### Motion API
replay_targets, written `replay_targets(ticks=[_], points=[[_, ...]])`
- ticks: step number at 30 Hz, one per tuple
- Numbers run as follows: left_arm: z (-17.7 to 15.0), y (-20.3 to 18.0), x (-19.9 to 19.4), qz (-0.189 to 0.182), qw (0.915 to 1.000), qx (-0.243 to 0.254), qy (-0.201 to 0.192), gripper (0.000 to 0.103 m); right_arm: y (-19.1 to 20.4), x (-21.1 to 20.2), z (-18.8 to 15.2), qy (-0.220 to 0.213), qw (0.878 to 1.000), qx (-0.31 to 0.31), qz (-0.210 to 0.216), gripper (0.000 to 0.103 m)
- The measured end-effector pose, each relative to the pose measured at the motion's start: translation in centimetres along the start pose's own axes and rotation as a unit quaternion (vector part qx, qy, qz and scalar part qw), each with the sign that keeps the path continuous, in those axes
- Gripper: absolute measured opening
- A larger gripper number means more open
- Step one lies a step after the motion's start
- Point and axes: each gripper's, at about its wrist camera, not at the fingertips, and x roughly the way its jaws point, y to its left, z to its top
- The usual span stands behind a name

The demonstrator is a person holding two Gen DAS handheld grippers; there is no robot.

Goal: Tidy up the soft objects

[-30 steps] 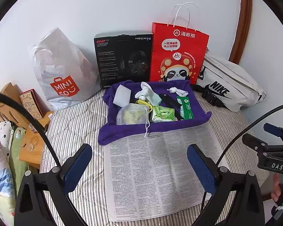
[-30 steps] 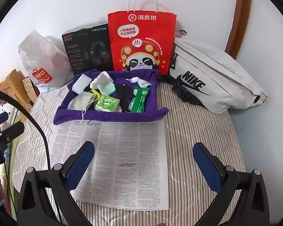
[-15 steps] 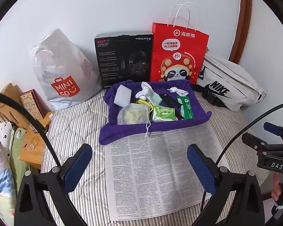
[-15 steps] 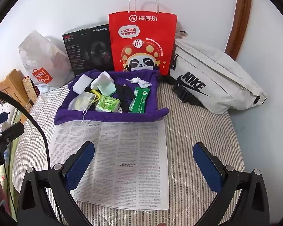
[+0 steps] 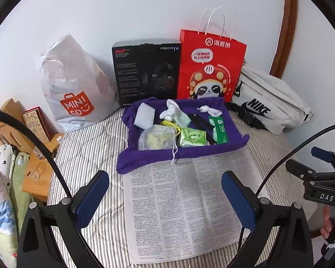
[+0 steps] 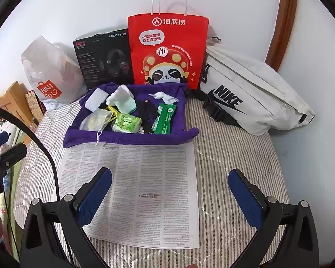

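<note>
Both hand-held grippers I hold wide apart: the left hand-held gripper [image 5: 165, 197] and the right hand-held gripper [image 6: 169, 195] hover above the newspaper [image 6: 145, 185] on the striped bed [image 6: 232, 156], touching nothing. Behind the newspaper, the purple cloth tray [image 6: 131, 138] carries a mesh pouch [image 6: 96, 120], green tissue pack [image 6: 126, 122] and white socks [image 6: 120, 95].

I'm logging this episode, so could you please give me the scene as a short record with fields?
surface: striped bedding
work area: newspaper spread flat before the purple cloth tray
tray contents: white sponge, mesh pouch, green tissue pack, green wipes packet, white socks
backdrop: Miniso bag, headset box, red paper bag, Nike bag
left gripper: open, empty
right gripper: open, empty
</note>
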Motion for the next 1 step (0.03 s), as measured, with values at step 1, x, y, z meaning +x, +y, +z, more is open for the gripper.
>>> replay_targets(ticks=[1], points=[[-0.02,0.04,-0.05,-0.003,1.0,-0.001,-0.004,0.102,0.02,0.05,0.0,0.0,1.0,-0.001,0.0,0.103]])
